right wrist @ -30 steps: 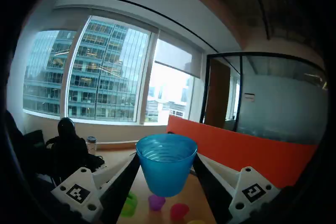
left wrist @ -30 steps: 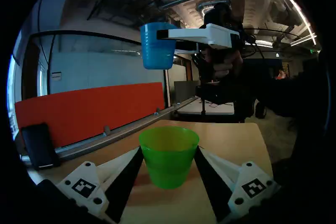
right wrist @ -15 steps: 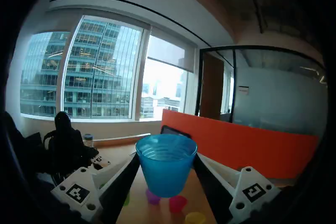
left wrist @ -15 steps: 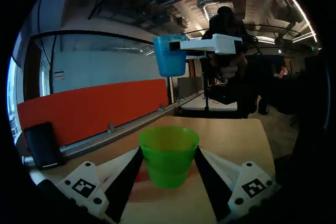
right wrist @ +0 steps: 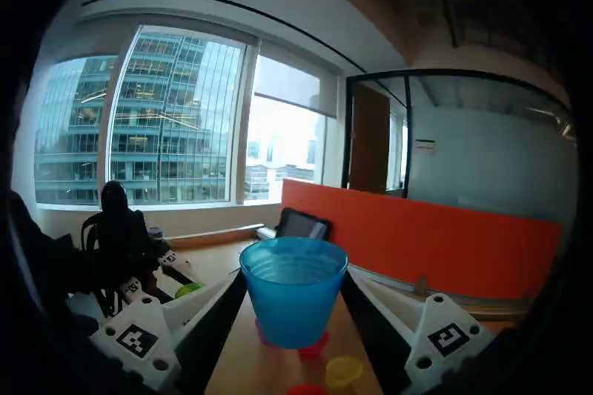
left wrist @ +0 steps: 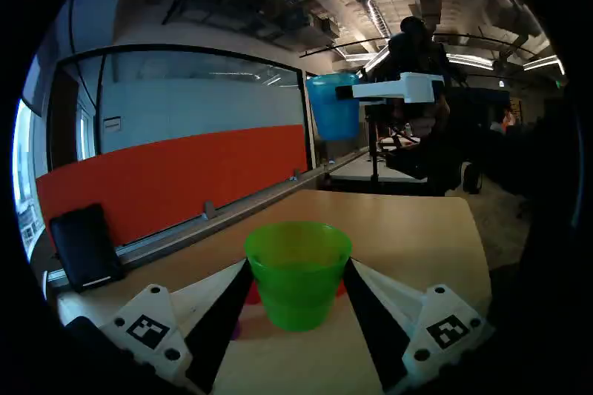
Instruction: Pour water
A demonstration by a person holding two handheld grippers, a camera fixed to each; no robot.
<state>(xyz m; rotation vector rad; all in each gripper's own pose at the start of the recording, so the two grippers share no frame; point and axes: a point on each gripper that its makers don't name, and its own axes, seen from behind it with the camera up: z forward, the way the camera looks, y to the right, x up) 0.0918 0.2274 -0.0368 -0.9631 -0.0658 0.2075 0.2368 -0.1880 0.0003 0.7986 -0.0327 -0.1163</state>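
My left gripper is shut on a green cup, held upright just above the wooden table. My right gripper is shut on a blue cup, also upright. In the left gripper view the right gripper hangs farther off, above the table's far edge, with the blue cup in its fingers and a hand behind it. In the right gripper view the left gripper and the green cup show small at the left. I cannot tell whether either cup holds water.
Small coloured cups lie on the table under the blue cup: a red one, a yellow one. A dark tablet leans at the orange partition. Large windows lie beyond, with desks in the background.
The right gripper with the blue cup has come down and drifted farther from the left gripper. The green cup stays in the left gripper's fingers; more small cups show on the table.
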